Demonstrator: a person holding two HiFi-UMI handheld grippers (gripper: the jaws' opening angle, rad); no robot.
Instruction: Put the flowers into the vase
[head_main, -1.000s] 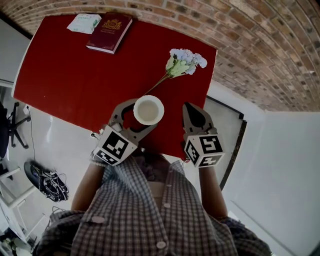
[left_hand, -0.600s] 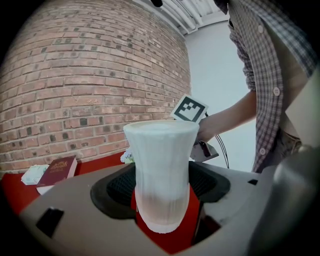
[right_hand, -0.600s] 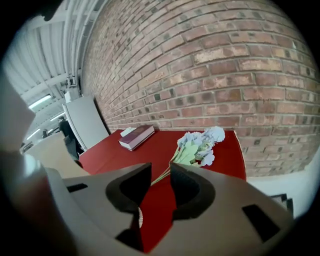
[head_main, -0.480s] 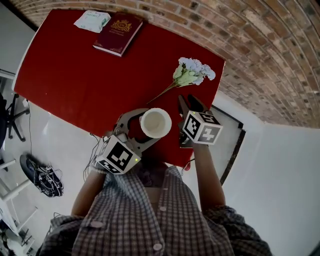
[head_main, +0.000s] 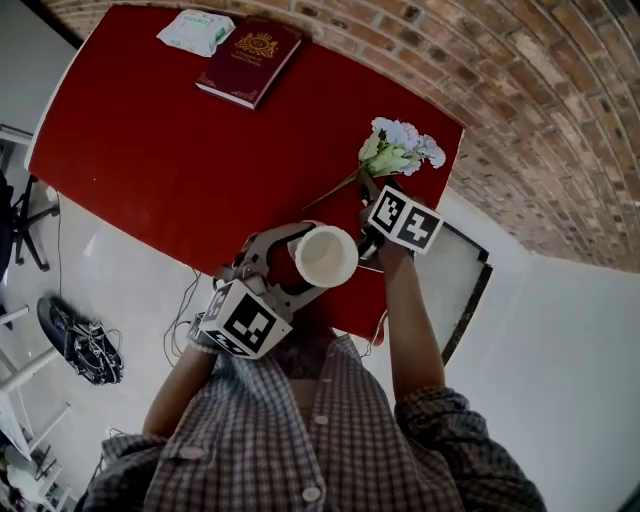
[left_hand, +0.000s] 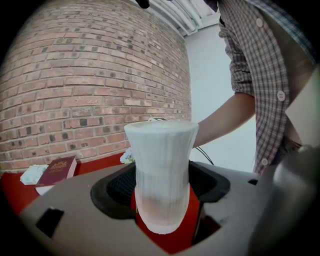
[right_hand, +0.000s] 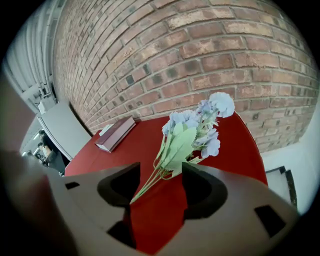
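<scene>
Left hand-held gripper (left_hand: 162, 192): pinching the white vase (left_hand: 161, 165) at its narrow lower part, near the red counter's (head_main: 150, 130) edge closest to the person.
Right hand-held gripper (right_hand: 159, 175): jaws have just been opening and stand spread; the flower stems lie between them, unclamped.
Flowers (right_hand: 187, 135): pale blue heads and green leaves, lying on the counter outside the vase.
Head view alone: the vase's round mouth and white inside.
Left gripper view alone: the vase's ribbed, flaring side.
Right gripper view alone: the stems between the jaws, covered from above by the marker cube.
Far edge: maroon book (head_main: 250, 60), white packet (head_main: 196, 30).
</scene>
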